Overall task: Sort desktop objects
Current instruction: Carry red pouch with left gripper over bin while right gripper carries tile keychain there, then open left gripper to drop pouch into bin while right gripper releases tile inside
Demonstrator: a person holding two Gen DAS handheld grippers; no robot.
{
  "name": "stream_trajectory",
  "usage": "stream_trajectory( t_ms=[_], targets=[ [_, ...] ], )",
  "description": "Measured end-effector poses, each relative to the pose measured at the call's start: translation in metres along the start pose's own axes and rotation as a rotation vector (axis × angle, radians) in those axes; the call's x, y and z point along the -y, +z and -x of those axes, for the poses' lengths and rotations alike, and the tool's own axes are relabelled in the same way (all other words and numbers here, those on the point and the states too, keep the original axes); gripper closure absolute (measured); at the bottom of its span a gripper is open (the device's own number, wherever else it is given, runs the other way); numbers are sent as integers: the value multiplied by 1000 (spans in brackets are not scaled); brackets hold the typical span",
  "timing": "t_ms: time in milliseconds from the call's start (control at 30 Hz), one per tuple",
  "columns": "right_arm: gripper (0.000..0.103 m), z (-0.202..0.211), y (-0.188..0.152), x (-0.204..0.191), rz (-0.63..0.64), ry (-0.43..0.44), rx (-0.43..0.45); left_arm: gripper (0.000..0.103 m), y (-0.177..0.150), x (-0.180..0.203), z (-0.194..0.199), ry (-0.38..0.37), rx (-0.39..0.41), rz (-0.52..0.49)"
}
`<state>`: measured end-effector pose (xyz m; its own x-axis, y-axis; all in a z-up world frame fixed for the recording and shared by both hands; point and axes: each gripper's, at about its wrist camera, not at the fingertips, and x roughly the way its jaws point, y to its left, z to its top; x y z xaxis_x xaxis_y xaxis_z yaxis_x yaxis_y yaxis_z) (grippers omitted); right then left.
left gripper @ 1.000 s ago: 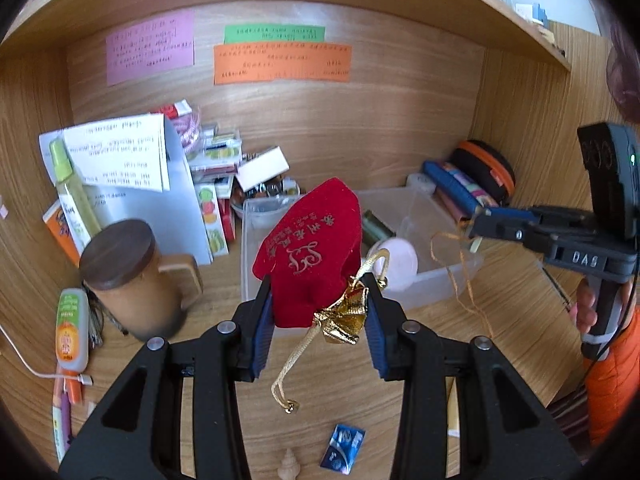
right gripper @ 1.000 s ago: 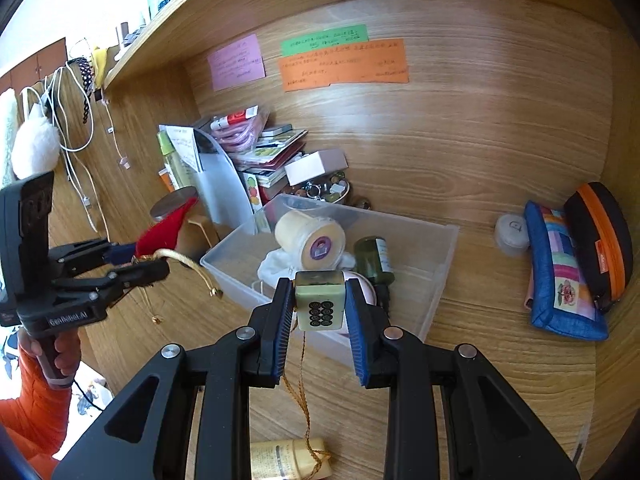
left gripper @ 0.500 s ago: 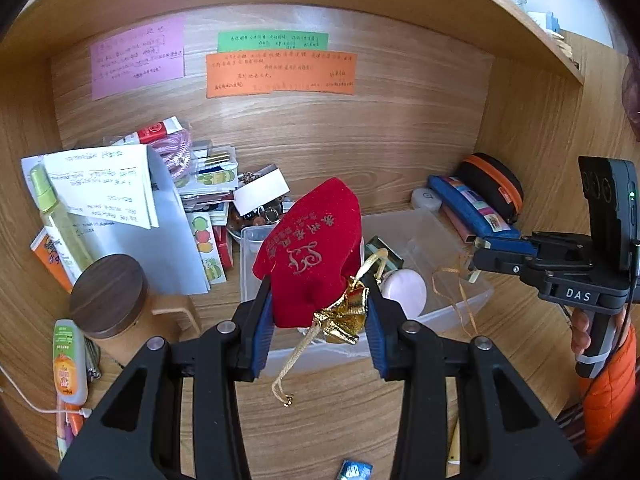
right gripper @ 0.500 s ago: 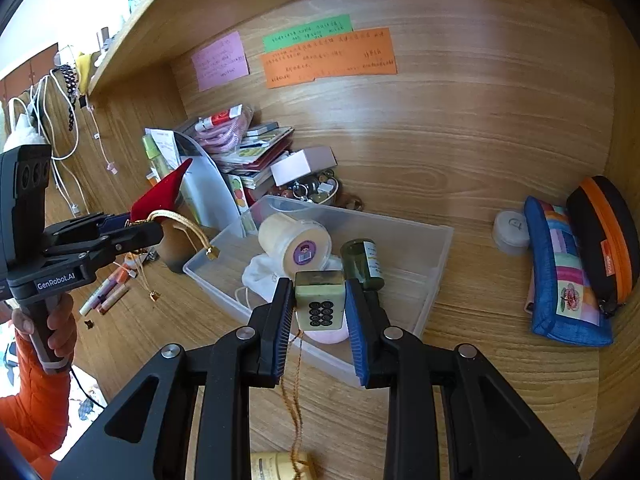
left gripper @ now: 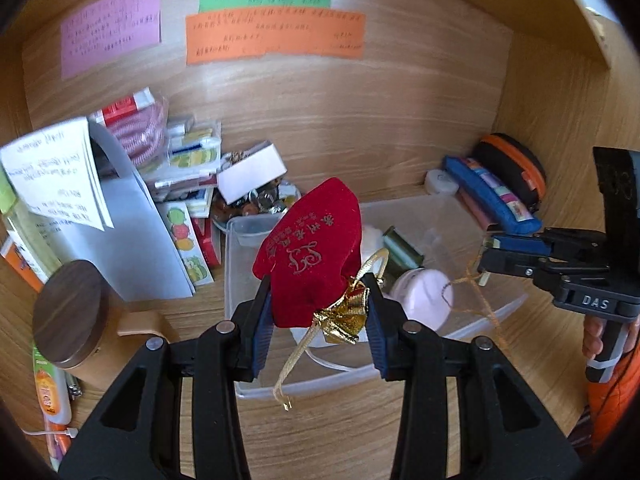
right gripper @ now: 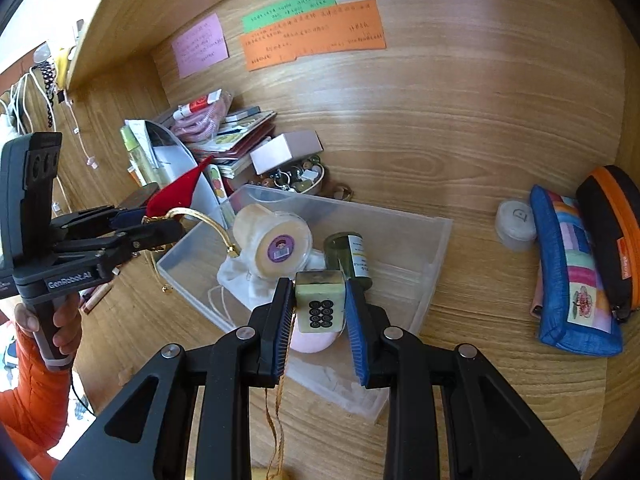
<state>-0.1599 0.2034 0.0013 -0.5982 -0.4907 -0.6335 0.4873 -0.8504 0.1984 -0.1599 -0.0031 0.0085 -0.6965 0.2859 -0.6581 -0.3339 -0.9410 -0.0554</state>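
The red pouch looks like matt velvet cloth, the bin is frosted translucent plastic, and the desk is smooth wood grain.

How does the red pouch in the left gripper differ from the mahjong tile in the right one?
The red pouch is soft velvet with gold lettering; the mahjong tile is a hard green block with dark circles. The pouch bulges beyond its pads; the tile fits between them. Both are gripped above the clear bin, cords dangling.

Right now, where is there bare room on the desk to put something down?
Bare wood lies between the clear bin and the blue pouch, below the small white jar. It is crowded behind the bin, by the book stack and bead bowl.
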Motion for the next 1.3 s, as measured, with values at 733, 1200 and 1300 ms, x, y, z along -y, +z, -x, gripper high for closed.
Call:
stream_trajectory(
  t_ms=[733, 1200, 1300],
  targets=[
    [79, -48, 6, 14, 8, -78, -94, 58, -15, -13, -55, -20, -109, -14],
    [78, -57, -1, -3, 111, -138, -146, 48, -17, -2, -59, -11, -122, -60],
    [77, -56, -1, -6, 120, -140, -140, 44, -16, 0, -58, 0, -123, -65]
  ],
)
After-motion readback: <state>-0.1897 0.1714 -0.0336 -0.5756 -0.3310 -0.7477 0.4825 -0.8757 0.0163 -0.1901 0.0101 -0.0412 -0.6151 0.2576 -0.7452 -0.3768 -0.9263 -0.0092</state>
